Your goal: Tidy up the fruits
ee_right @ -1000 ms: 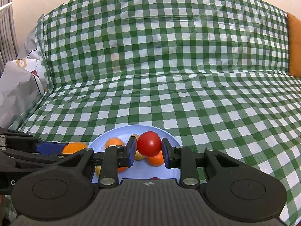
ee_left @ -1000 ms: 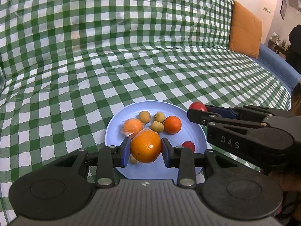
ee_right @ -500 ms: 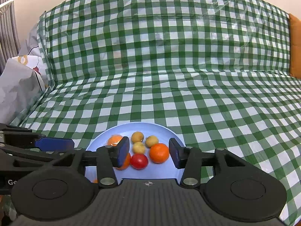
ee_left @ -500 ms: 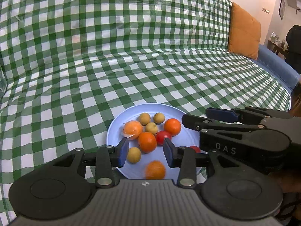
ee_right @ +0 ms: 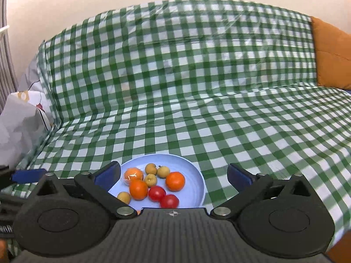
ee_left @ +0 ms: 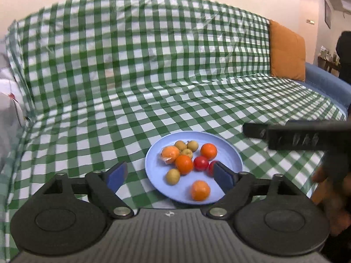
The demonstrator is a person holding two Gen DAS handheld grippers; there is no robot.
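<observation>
Step in hand: release just done. Left gripper (ee_left: pixel 170 175) jaws just opened wide, nothing between the pads; right gripper (ee_right: pixel 173 172) likewise just opened, empty.

Plate (ee_left: pixel 232 153): blue, on checked cloth (ee_left: pixel 153 87), seen between and beyond both sets of jaws.

On plate, left view: wrapped orange (ee_left: pixel 170 154) at 10 o'clock; three small tan fruits at 12; orange (ee_left: pixel 208 151) at 1; orange (ee_left: pixel 184 164) at centre; two red fruits (ee_left: pixel 200 163) toward 3, touching; tan fruit (ee_left: pixel 172 176) at 7; orange (ee_left: pixel 200 190) at 6, apart from the rest.

No fruit visible off the plate; gathering judged complete or nearly so.

Next move, as judged: withdraw clear of the rim, or regroup by kind.

Pose: both grippers tilted down at the plate, side by side, right crossing the left view at 3 o'clock.
</observation>
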